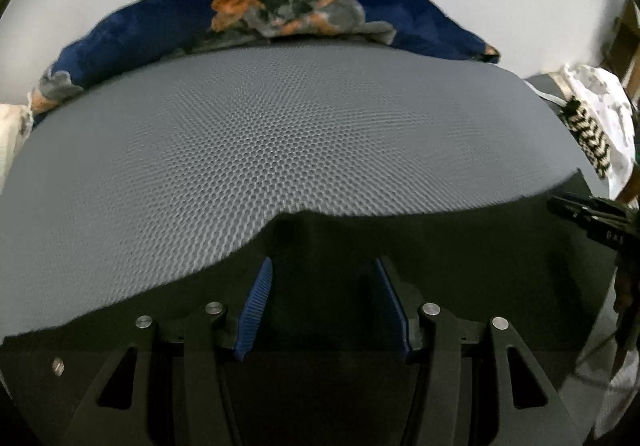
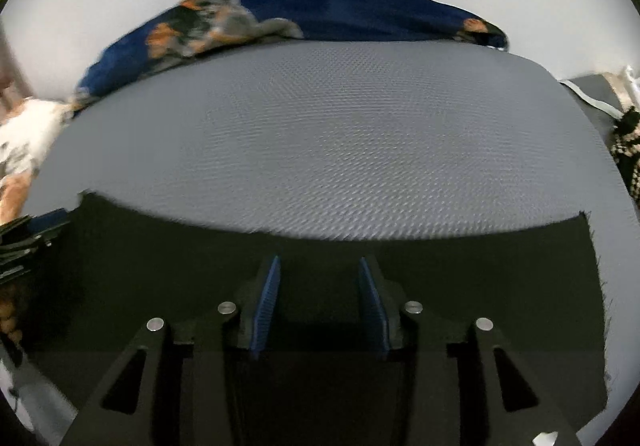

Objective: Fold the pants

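We are holding the left gripper and right gripper with jaws apart over dark pants, which are lying along the grey mat's near edge.

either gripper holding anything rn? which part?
Nothing is held. The left hand-held gripper and right hand-held gripper are both open, jaws apart over the dark fabric pants on the grey textured mat.

Pants on mat, blanket behind.
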The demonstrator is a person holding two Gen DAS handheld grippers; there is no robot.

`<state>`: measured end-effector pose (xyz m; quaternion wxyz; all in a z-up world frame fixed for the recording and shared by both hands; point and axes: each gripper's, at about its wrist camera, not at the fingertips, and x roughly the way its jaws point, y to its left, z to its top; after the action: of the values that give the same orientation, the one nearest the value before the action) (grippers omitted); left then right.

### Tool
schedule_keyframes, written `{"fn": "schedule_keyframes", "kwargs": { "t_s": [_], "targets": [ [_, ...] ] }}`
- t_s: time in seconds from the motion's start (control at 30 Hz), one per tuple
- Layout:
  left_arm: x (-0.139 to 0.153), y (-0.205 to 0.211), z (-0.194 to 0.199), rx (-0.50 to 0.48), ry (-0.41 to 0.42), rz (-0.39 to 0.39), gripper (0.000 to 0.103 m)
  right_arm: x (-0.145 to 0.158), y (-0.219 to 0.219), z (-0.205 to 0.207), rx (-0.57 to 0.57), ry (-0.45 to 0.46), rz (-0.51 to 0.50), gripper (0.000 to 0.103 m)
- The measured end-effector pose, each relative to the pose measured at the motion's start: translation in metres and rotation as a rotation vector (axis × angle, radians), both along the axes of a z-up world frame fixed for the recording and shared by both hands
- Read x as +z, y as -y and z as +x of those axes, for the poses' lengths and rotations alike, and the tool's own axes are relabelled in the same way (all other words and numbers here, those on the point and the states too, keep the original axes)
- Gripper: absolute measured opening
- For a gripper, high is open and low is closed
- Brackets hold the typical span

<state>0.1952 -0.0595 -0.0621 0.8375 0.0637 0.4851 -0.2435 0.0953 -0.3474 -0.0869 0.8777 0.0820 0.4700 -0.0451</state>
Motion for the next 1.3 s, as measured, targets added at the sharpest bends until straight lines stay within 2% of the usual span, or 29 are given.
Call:
{"fn": "schedule_keyframes", "kwargs": {
  "t_s": [0.2, 0.33, 0.5, 0.63, 0.8, 0.87, 1.03, 1.17, 1.3],
  "targets": [
    [0.002, -0.024, -0.035, 0.015, -0.018, 0.009, 0.054, -0.006, -0.021, -0.038, 0.063, -0.024, -0.004, 0.039],
    [-0.011, -0.041, -0.048, 0.052, -0.063, 0.036, 0.054, -0.015, -0.003, -0.057, 0.020, -0.050, -0.016, 0.039],
    [-0.013, -0.054, -0.058, 0.095, -0.061, 0.036, 0.054, -0.021, 0.054, -0.089, -0.116, -0.062, -0.058, 0.038],
    [-0.013, -0.065, -0.058, 0.138, -0.076, -0.001, 0.054, -0.023, 0.106, -0.112, -0.234, -0.082, -0.088, 0.038],
    [-0.012, -0.065, -0.059, 0.162, -0.075, 0.007, 0.054, -0.022, 0.168, -0.133, -0.325, -0.111, -0.053, 0.039],
    [-0.012, -0.064, -0.060, 0.169, -0.074, 0.016, 0.055, -0.022, 0.192, -0.140, -0.364, -0.135, -0.047, 0.042],
    [-0.011, -0.063, -0.063, 0.193, -0.084, 0.028, 0.056, -0.023, 0.236, -0.152, -0.359, -0.121, 0.163, 0.043],
    [-0.010, -0.062, -0.065, 0.215, -0.096, 0.037, 0.057, -0.032, 0.269, -0.161, -0.311, -0.086, 0.503, 0.043],
    [-0.008, -0.062, -0.071, 0.238, -0.105, 0.036, 0.057, -0.044, 0.285, -0.164, -0.257, -0.084, 0.671, 0.043]
  ]
}}
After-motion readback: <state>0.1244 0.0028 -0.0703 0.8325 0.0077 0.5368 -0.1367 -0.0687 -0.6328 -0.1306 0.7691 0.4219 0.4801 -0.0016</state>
